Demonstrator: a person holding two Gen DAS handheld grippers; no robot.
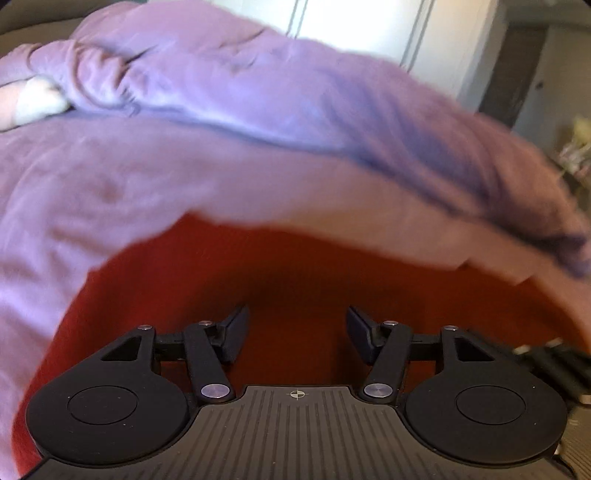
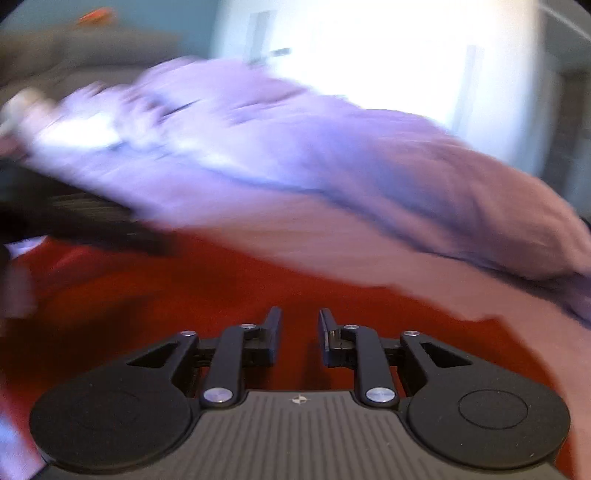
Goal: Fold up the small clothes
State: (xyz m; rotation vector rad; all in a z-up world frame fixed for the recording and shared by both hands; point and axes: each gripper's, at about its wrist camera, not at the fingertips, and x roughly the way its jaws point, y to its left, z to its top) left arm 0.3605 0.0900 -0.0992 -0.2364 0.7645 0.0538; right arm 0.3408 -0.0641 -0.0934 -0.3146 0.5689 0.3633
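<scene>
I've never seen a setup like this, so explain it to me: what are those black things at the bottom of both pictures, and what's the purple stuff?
Each picture comes from a camera mounted on a hand-held gripper, looking forward along its two fingers. A person holds one gripper in each hand. The left gripper and the right gripper both stand open, holding nothing. Ahead lies a purple garment, rumpled, on a red surface. The right-hand picture is blurred, so finer detail is hard to tell.

Home: grey sofa, white doors
</scene>
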